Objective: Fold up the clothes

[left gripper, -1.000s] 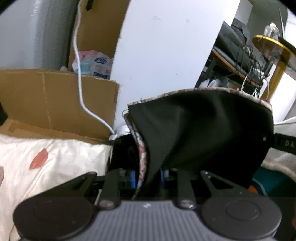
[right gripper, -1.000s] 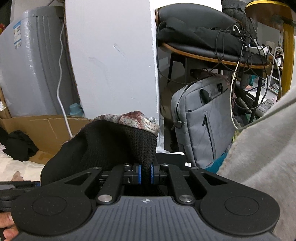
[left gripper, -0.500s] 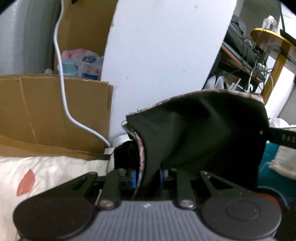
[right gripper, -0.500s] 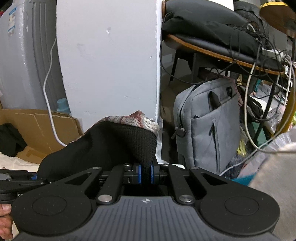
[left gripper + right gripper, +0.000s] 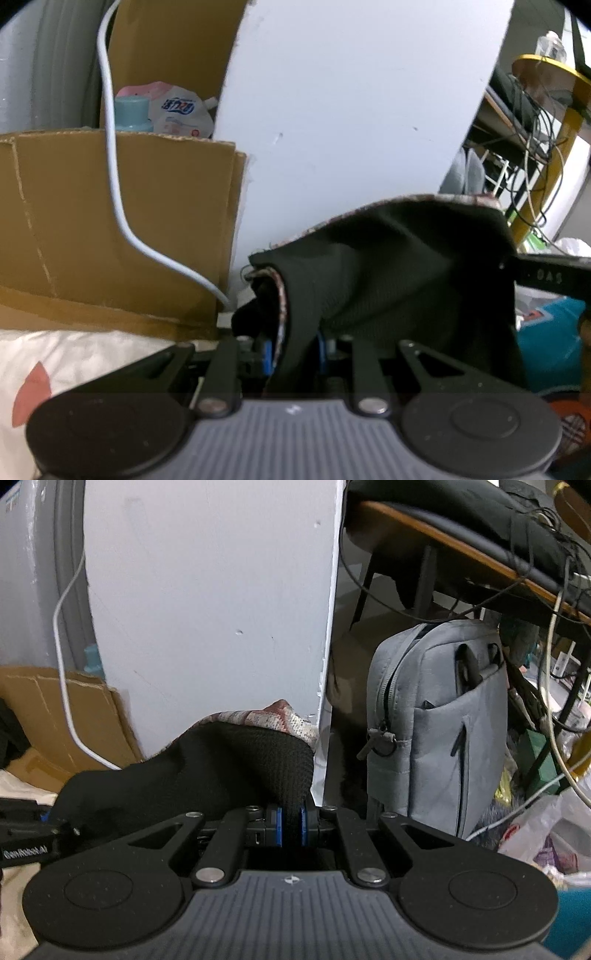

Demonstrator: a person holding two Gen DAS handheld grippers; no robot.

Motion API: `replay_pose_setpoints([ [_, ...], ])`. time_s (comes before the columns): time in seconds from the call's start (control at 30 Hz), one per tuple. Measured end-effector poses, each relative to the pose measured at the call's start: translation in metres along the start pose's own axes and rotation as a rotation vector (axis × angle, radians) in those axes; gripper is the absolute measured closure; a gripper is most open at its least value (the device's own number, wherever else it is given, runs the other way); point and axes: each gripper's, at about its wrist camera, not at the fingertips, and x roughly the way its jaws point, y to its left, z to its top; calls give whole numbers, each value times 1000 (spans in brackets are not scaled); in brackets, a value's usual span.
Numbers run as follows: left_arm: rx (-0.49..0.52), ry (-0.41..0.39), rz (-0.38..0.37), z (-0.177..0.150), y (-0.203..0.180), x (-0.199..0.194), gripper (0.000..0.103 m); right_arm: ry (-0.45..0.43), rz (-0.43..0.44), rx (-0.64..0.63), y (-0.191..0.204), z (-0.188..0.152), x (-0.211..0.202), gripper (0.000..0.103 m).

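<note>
The left gripper (image 5: pixel 293 356) and the right gripper (image 5: pixel 290 827) each pinch an edge of the black knit garment with a patterned reddish lining (image 5: pixel 388 273), which hangs stretched between them in the air, in front of a white wall panel (image 5: pixel 207 602) and brown cardboard (image 5: pixel 110 221). The step in hand appears to be carrying the lifted cloth. Next, it likely needs lowering onto the white bedding (image 5: pixel 74 354), both pinches kept level so the fold lands straight.

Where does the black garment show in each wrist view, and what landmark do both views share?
Left wrist: black garment right of centre, pinched in the left claw.
Right wrist: bottom centre, pinched in the right claw.
Shared: white panel behind.
</note>
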Motion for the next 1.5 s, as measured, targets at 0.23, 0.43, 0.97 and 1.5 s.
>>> replay_pose_setpoints([
  [0.23,-54,60,-13,-6,19,24,69,61,3,27,-11,-4,37,90],
  [0.43,-125,50,-30,-10,55,12,41,96,-67,141,-27,-11,46,68],
  [0.97,-86,-45,-34,16,52,0,97,92,-31,91,-18,-15,46,67],
  [1.5,0,127,116,-9,59,62,100,114,-162,125,-13,-25,68,67],
])
